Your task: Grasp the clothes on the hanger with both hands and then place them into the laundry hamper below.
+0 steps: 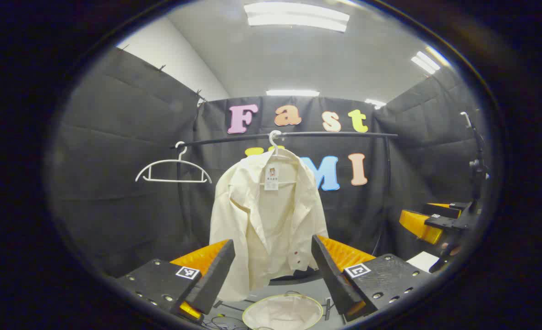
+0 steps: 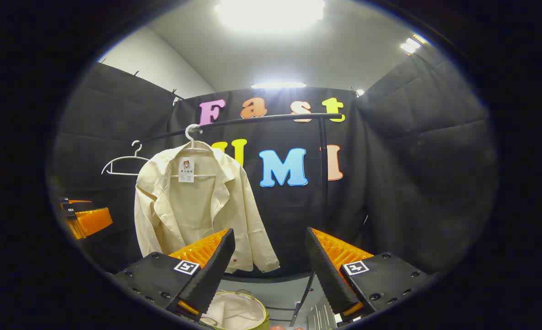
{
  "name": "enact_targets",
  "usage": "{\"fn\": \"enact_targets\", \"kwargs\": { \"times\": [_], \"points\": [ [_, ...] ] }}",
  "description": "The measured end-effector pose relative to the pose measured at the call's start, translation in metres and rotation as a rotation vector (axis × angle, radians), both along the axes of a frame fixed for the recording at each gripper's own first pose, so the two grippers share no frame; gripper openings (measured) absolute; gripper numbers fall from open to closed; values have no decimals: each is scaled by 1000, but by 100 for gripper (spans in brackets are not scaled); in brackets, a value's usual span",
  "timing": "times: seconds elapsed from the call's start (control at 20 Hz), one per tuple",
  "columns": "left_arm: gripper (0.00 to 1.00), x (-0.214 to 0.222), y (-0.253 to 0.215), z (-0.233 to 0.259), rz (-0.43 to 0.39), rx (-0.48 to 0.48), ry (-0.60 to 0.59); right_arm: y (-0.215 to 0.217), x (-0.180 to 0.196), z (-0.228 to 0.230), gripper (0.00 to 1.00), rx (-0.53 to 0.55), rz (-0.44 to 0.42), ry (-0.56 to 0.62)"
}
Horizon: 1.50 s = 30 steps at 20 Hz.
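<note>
A cream shirt (image 1: 264,220) hangs on a white hanger (image 1: 276,144) from a black rail (image 1: 325,134); in the right gripper view the shirt (image 2: 193,206) hangs left of centre. Below it stands a round white laundry hamper (image 1: 283,312), whose rim (image 2: 241,293) shows at the bottom of the right gripper view. My left gripper (image 1: 273,270) is open, short of the shirt's lower part, with nothing between its fingers. My right gripper (image 2: 271,270) is open too, to the right of the shirt. The right gripper (image 1: 429,222) also appears at the far right of the left gripper view, and the left gripper (image 2: 85,219) at the far left of the right gripper view.
An empty white hanger (image 1: 173,170) hangs at the left end of the rail. The rack's upright post (image 2: 324,156) stands right of the shirt. A stand with a clamp (image 1: 477,169) rises at the far right. Cables (image 1: 225,321) lie on the floor by the hamper.
</note>
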<state>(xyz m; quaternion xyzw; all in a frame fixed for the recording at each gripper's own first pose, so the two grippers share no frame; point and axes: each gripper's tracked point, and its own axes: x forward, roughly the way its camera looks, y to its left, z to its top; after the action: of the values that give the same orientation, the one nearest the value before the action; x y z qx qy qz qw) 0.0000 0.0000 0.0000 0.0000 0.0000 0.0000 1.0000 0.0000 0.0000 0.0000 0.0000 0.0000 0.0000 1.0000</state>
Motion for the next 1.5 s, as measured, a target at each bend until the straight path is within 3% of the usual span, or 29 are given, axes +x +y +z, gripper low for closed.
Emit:
{"fn": "enact_targets", "kwargs": {
  "times": [0.6, 0.8, 1.25, 1.5],
  "points": [
    [100, 17, 30, 1, 30, -78, 16, 15, -2, 11, 97, -22, 25, 9],
    [100, 36, 31, -2, 25, -41, 20, 18, 11, 6, 98, -36, 40, 25],
    [100, 112, 38, 3, 165, -27, 3, 36, 75, -11, 98, 1, 99, 59],
    [98, 177, 41, 9, 196, -75, 17, 35, 116, -12, 97, 26, 104, 61]
  ]
}}
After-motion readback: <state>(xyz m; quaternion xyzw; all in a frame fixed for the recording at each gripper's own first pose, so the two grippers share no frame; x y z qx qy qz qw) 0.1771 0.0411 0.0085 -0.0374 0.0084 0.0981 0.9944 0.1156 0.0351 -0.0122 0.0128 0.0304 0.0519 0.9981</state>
